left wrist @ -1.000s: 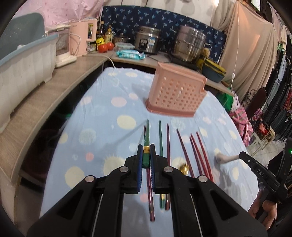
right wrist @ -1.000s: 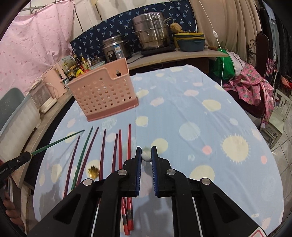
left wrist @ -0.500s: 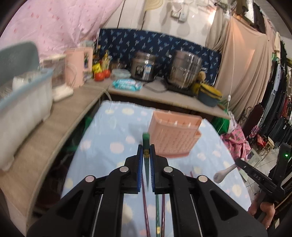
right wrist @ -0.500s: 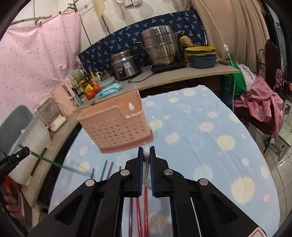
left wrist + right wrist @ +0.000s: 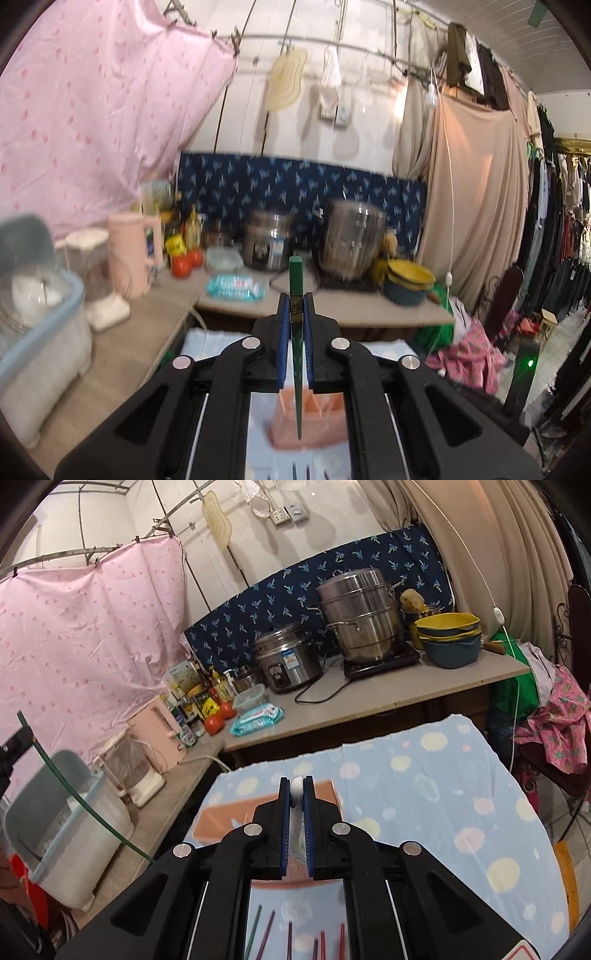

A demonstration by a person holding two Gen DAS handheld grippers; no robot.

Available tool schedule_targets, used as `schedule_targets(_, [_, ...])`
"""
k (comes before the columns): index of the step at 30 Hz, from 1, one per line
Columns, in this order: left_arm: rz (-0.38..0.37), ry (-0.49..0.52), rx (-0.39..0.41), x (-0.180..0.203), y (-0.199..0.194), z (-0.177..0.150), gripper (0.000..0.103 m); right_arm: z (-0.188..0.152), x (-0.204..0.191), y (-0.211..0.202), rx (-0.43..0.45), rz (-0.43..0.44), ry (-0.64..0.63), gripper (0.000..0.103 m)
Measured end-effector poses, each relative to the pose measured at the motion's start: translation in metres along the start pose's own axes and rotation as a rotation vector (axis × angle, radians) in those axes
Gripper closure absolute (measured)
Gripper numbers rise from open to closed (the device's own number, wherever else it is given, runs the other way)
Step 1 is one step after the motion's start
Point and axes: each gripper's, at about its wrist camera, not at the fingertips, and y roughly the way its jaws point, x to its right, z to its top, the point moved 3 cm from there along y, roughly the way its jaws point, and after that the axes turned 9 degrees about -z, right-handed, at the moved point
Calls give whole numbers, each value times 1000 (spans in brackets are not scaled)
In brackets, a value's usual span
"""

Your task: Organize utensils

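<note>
Chopsticks first: one green chopstick (image 5: 296, 295) is clamped in the left gripper (image 5: 295, 310), its jaws closed tight on it, thick end poking up past the tips and thin end slanting down over the pink basket (image 5: 325, 424) below. In the right view the same green stick shows as a long curve at far left. On the worktop (image 5: 461, 805), under the right gripper (image 5: 296, 794), six loose chopsticks (image 5: 266, 934) lie side by side: one green, the others dark red or purple. The right jaws are closed on a white spoon (image 5: 296, 788), its handle end bulging between the tips; its bowl is hidden. The basket sits just beyond and below these jaws, mostly covered by them. Left of both grippers runs a counter (image 5: 369, 698) with a lidded bin (image 5: 74, 834), a pink kettle (image 5: 135, 254), two tomatoes (image 5: 219, 718), two steel pots (image 5: 358, 616) and stacked bowls (image 5: 448, 638). Right of the jaws the spotted cloth lies bare to its edge.
</note>
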Motion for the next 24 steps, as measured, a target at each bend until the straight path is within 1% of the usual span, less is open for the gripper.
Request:
schedule_targets(3, [13, 3, 21, -2, 22, 8, 96, 10, -1, 22, -11, 16, 14, 96])
schedule_targets(7, [23, -10, 12, -11, 54, -2, 96, 10, 0, 51, -49, 19, 24, 96])
schedule_targets(10, [29, -29, -44, -18, 84, -21, 96, 2, 4, 70, -90, 14, 32, 96])
schedule_targets(12, [29, -34, -78, -20, 96, -34, 96, -5, 7, 79, -114, 5, 27, 96])
schedule_targets(15, [29, -41, -120, -23, 107, -54, 96, -14, 9, 89, -129, -17, 7, 96])
schedule_targets(18, [35, -57, -147, -27, 112, -64, 95, -22, 11, 93, -136, -29, -8, 94])
schedule_targets(19, [40, -62, -150, -28, 112, -67, 94, -23, 11, 93, -130, -36, -14, 91])
schedule_targets(20, [58, -68, -155, -31, 111, -70, 82, -24, 12, 90, -117, -53, -19, 90])
schedule_targets(21, [69, -72, -155, -31, 110, -72, 74, -24, 12, 89, -111, -58, -23, 88])
schedule_targets(22, [80, -80, -148, -33, 106, -73, 58, -24, 13, 86, -104, -59, -23, 85])
schedule_targets(23, [85, -84, -141, -33, 103, -74, 55, -24, 14, 83, -96, -61, -19, 83])
schedule_targets(24, [90, -83, -139, -34, 100, -75, 55, -23, 15, 79, -88, -62, -13, 79])
